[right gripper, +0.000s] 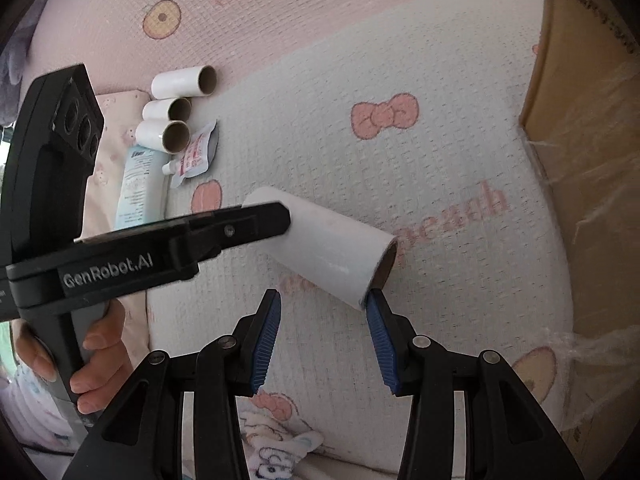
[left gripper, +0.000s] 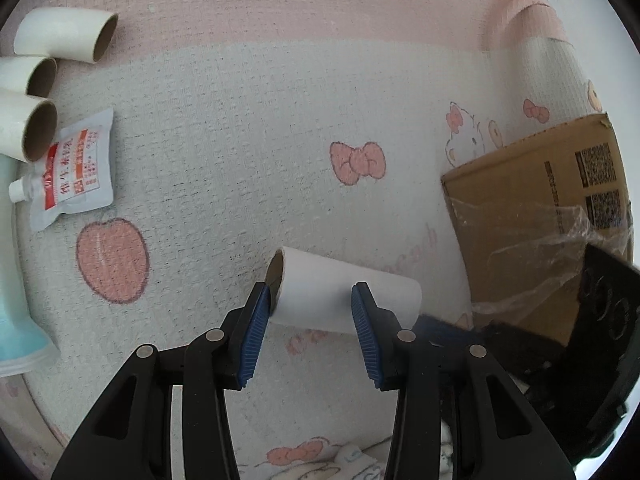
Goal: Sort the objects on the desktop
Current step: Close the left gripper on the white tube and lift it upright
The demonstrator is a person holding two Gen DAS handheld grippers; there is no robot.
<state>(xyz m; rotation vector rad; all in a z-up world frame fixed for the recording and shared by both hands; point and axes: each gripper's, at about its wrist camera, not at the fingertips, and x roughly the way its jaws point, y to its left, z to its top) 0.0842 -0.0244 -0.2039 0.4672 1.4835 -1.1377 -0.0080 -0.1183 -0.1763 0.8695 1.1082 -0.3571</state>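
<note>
Overhead, pink-and-white cartoon blanket (left gripper: 248, 128) spreading under everything. Cardboard box (left gripper: 536, 216), tape peeling, sitting at 3 o'clock. Left gripper (left gripper: 310, 304) clamping big white roll (left gripper: 344, 292) at centre, blue pads pressing its sides. Right gripper (right gripper: 324, 308) hanging with jaws apart, empty, one pad just beside roll's open end. Three smaller tubes (left gripper: 60, 36) lying together at 10 o'clock, spouted pouch (left gripper: 76, 164) and pale blue tube (left gripper: 12, 264) lying below them.
</note>
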